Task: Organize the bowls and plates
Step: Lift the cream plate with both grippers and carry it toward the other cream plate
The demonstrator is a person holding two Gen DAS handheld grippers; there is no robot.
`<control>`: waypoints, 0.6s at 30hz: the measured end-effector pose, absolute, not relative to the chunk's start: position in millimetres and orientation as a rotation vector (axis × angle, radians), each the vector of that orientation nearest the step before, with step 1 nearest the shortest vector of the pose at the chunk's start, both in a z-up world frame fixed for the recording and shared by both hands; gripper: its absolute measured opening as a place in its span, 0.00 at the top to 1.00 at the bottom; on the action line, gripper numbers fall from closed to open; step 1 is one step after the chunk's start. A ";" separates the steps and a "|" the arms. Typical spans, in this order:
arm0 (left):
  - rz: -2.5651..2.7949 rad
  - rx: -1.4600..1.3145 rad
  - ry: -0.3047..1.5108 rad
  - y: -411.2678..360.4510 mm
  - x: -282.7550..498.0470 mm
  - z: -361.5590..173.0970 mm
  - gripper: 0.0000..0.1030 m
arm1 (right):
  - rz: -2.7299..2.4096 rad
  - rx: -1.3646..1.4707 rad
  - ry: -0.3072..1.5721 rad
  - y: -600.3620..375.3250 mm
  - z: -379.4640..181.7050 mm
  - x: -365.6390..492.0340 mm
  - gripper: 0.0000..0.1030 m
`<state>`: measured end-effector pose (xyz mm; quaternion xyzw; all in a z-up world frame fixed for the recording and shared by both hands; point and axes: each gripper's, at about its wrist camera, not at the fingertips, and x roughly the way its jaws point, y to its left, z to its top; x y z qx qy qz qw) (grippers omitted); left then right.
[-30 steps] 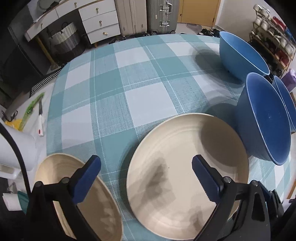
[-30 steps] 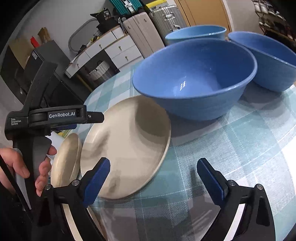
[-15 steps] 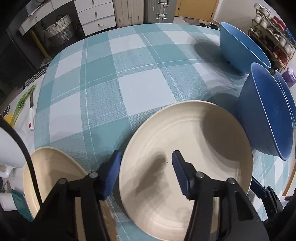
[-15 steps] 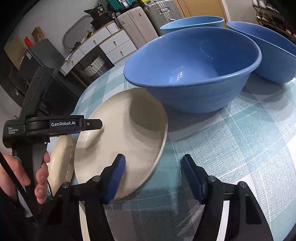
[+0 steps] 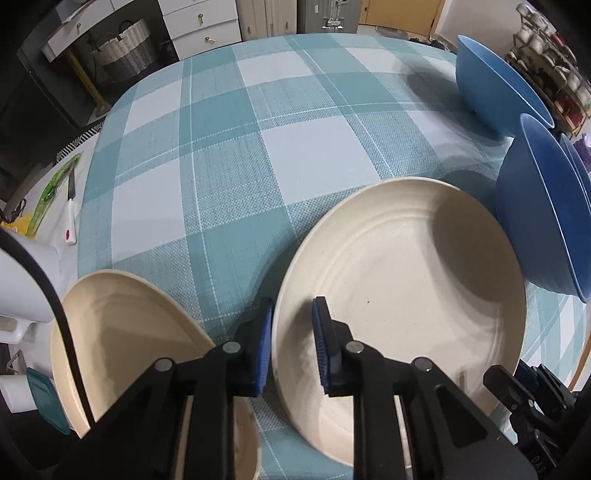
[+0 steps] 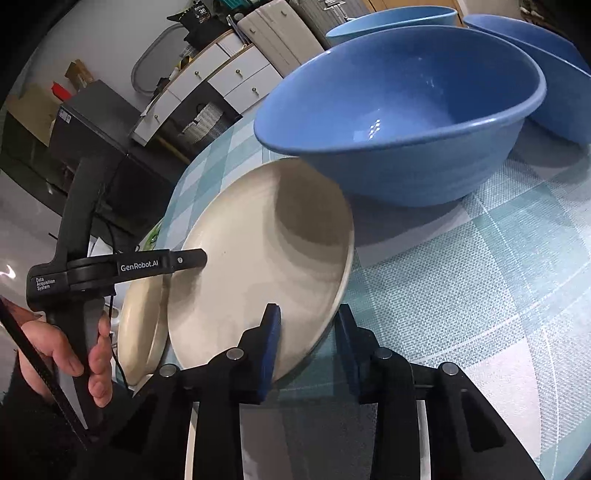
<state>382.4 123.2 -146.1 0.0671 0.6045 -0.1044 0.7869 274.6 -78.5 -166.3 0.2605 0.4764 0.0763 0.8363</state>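
Observation:
A large cream plate (image 5: 406, 280) lies on the checked table, and a second cream plate (image 5: 129, 350) lies to its left at the table's edge. My left gripper (image 5: 291, 343) points steeply down and straddles the large plate's left rim, its jaws closing with a little gap left. In the right wrist view, my right gripper (image 6: 308, 347) straddles the same plate's (image 6: 258, 266) near right rim. Its jaws are also closing, and the outer pad stands clear of the rim. Three blue bowls stand right of the plate: the nearest (image 6: 406, 122), one behind (image 6: 391, 22), one at the right (image 6: 554, 74).
The round table carries a teal checked cloth (image 5: 295, 147). A hand (image 6: 74, 354) holds the left gripper's handle. Beyond the table are white drawers (image 5: 199, 22) and a wicker basket (image 5: 125, 51). A knife (image 5: 70, 214) lies on a white surface at left; a cup shelf (image 5: 546, 55) stands at right.
Both pairs of jaws have narrowed from wide apart to close around the large plate's rims. The left gripper has sunk toward the plate's left rim.

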 end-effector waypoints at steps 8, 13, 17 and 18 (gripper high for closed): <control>-0.214 0.142 1.311 123.8 382.2 -146.4 0.82 | 0.167 0.581 1.003 -79.7 -167.9 277.8 0.70; -0.193 0.139 1.302 125.2 378.5 -141.7 0.83 | 0.164 0.599 1.011 -83.9 -168.8 278.2 0.79; -0.186 0.150 1.301 126.4 374.7 -137.3 0.83 | 0.185 0.587 0.995 -84.5 -163.4 277.5 0.80; -0.187 0.144 1.301 127.0 373.7 -135.5 0.83 | 0.189 0.588 0.991 -85.0 -162.8 277.2 0.80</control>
